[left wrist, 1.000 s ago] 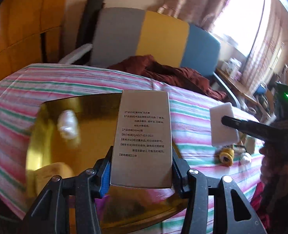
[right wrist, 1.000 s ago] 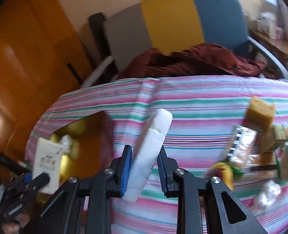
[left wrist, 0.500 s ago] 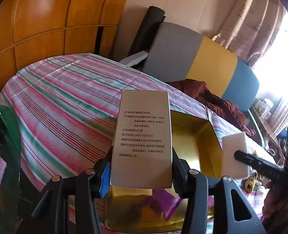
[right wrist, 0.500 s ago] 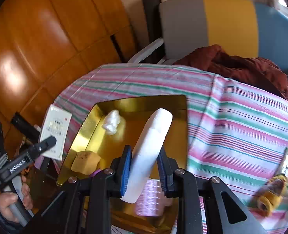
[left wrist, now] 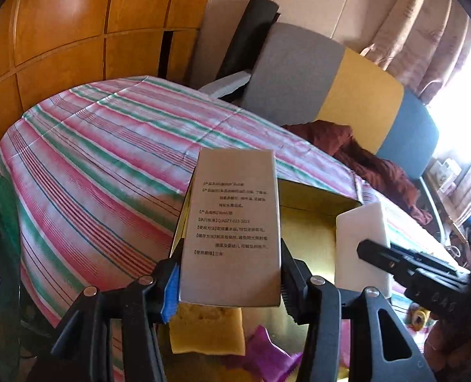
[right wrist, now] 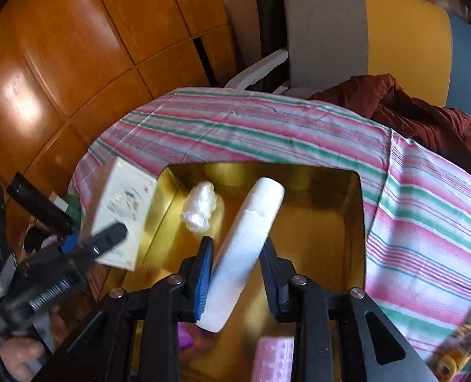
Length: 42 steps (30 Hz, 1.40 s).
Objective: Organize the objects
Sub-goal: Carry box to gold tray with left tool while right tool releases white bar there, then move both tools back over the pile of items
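Change: a second ago both grippers hung over the striped cloth beside the gold tray (right wrist: 356, 222); both now sit above it, which fills the centre of the right wrist view.
Left gripper (left wrist: 229, 281): clenched on a grey printed box (left wrist: 232, 238), upright, mid-frame.
Right gripper (right wrist: 237, 273): jaws opening; the white foam block (right wrist: 248, 238) stands tilted between them, over the tray.
Surface: pink-and-green striped tablecloth (left wrist: 101, 159); wooden panels upper left, a grey-yellow-blue chair (left wrist: 346, 95) behind.
Right view only: a white crumpled wad (right wrist: 200, 207) in the tray, a pink item (right wrist: 273, 363) at the bottom edge.
Left view only: a yellow sponge (left wrist: 206, 328) and purple wrapper (left wrist: 267, 350) under the box.
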{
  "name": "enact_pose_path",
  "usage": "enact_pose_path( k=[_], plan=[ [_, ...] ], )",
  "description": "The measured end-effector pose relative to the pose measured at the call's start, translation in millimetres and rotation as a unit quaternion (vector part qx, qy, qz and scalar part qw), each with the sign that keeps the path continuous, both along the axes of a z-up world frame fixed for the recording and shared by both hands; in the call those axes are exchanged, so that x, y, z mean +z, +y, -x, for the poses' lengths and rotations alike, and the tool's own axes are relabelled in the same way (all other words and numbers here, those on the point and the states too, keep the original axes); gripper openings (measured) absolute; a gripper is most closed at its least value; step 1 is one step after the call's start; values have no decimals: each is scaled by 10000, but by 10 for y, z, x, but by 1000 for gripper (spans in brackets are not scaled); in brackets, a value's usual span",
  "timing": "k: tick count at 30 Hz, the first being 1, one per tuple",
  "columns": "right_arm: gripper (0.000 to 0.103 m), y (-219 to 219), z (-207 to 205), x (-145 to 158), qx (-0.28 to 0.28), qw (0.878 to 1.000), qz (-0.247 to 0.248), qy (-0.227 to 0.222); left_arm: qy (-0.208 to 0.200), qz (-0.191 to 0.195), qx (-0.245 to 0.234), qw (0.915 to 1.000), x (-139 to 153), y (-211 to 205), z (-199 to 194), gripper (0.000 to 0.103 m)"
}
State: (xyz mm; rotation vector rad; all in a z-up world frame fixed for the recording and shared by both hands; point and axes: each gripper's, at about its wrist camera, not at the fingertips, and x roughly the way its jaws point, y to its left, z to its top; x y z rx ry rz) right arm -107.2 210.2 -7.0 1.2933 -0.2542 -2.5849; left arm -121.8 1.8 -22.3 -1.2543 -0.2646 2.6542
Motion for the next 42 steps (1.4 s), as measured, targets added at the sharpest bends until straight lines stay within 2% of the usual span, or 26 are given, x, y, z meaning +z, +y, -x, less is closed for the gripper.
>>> enact_pose_path(
  k=[1,2,3,19,29,36,42],
  plan=[
    [46,-9,19,-2,-12,10000,30,-10,-50,39,-15,10000,-23,14,20,52],
    [58,-16,32,-7,-58,10000,27,-15,-74,51,-29,10000,-41,17,25,52],
    [65,-24,42,-10,-66,10000,43,-1,-78,66,-25,9999,-62,13,20,52],
    [69,87,-336,-170,-286,9994,-184,-33,12,170,-12,9999,-16,25,-323,53],
    [83,93,-645,-39,-449,9962,-664,335,270,409,-176,9986,83,161,-576,53],
    [99,139,-824,89,-595,9937,-768,560,513,564,-278,9967,191,247,-722,53],
    [101,224,-950,164,-777,9911,-828,689,626,659,-449,9949,245,362,-813,53]
  ],
)
